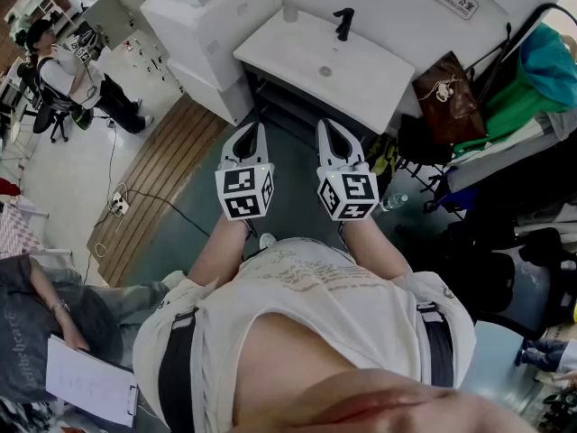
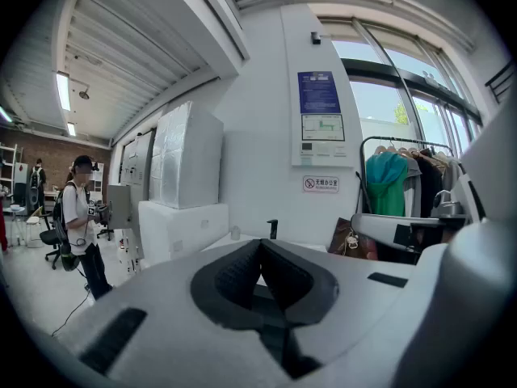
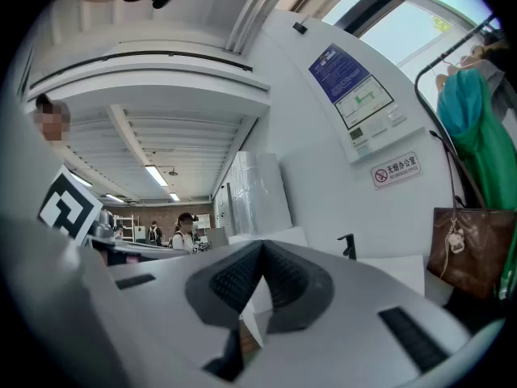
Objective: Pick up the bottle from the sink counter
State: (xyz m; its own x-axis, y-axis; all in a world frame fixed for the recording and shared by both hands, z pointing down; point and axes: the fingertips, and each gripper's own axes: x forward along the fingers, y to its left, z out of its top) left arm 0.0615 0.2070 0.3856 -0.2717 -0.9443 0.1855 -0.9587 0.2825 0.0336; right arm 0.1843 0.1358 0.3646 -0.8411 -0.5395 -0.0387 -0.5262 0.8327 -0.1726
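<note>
At far left a person (image 1: pixel 54 70) stands on the floor. In the middle, the left gripper (image 1: pixel 251 132) and right gripper (image 1: pixel 330 130) are held side by side, pointing at a white sink bench (image 1: pixel 379 84) that neither touches. Each gripper's jaws are closed tip to tip with nothing between them. The bottle (image 1: pixel 290 13), small and pale, stands at the bench's back left corner by the wall, left of the black tap (image 1: pixel 343 23). A brown bag (image 1: pixel 448 97) is just right of the bench, beside clothes (image 1: pixel 532 88) on a rack.

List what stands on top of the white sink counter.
A black faucet and a small pale container stand at the back; a drain sits in the basin. Nothing is covered.
</note>
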